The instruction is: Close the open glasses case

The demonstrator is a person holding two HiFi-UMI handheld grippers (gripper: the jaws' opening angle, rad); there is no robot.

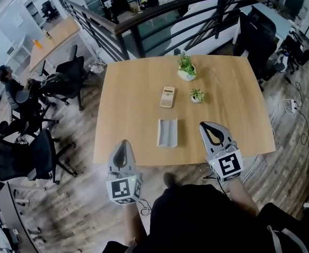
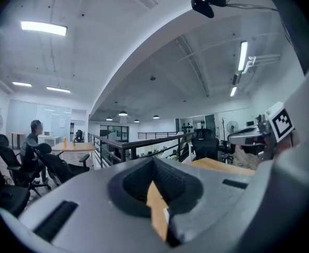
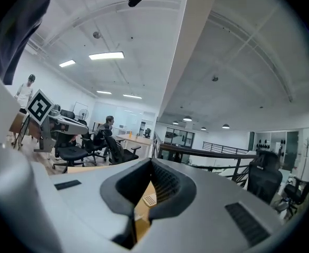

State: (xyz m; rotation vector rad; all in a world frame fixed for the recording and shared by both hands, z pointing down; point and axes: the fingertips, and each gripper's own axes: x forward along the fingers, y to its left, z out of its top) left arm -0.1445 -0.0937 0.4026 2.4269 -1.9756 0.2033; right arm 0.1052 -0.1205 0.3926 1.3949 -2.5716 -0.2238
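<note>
L gripper (image 1: 125, 142), R gripper (image 1: 205, 125) both closed, empty, head view shows glasses case (image 1: 167, 132) open

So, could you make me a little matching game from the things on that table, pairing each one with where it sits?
Things:
1. glasses case
2. calculator
3. larger plant
4. smaller plant

Places, as the head view shows them:
A. by the far edge
B. just right of the calculator
C. by the near edge
D. about the middle of the table

Pairs: 1-C, 2-D, 3-A, 4-B
</note>
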